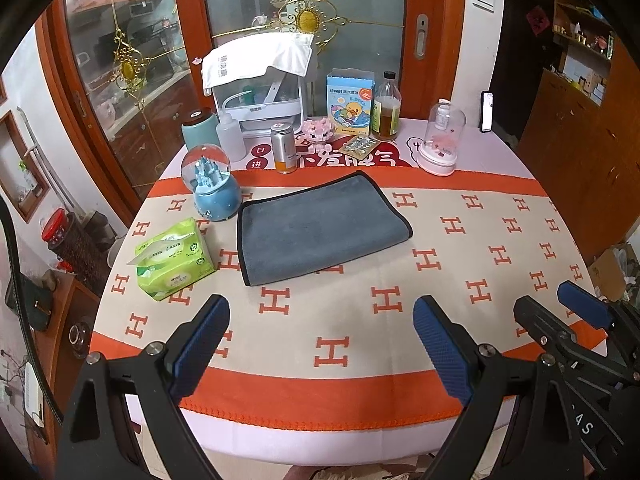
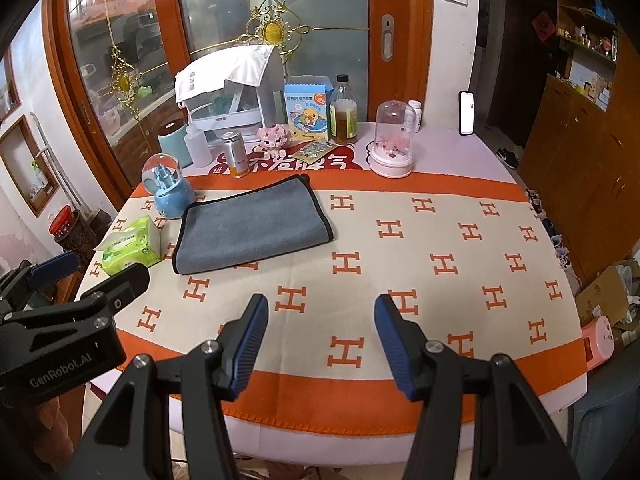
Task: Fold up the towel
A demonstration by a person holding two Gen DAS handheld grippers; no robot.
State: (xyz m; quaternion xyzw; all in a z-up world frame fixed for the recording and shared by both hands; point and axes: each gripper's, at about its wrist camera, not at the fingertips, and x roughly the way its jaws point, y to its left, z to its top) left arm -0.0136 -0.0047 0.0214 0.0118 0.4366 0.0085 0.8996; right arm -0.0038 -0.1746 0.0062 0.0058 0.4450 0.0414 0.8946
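Note:
A grey towel with a black hem lies folded flat on the orange-and-cream tablecloth, left of the table's middle. It also shows in the right wrist view. My left gripper is open and empty, above the table's near edge and short of the towel. My right gripper is open and empty, also near the front edge, to the right of the towel. The right gripper shows at the right edge of the left wrist view; the left gripper shows at the left edge of the right wrist view.
A green tissue pack and a blue snow globe stand just left of the towel. Behind it stand a metal can, a pink toy, a boxed carton, a bottle, a glass dome and a white appliance.

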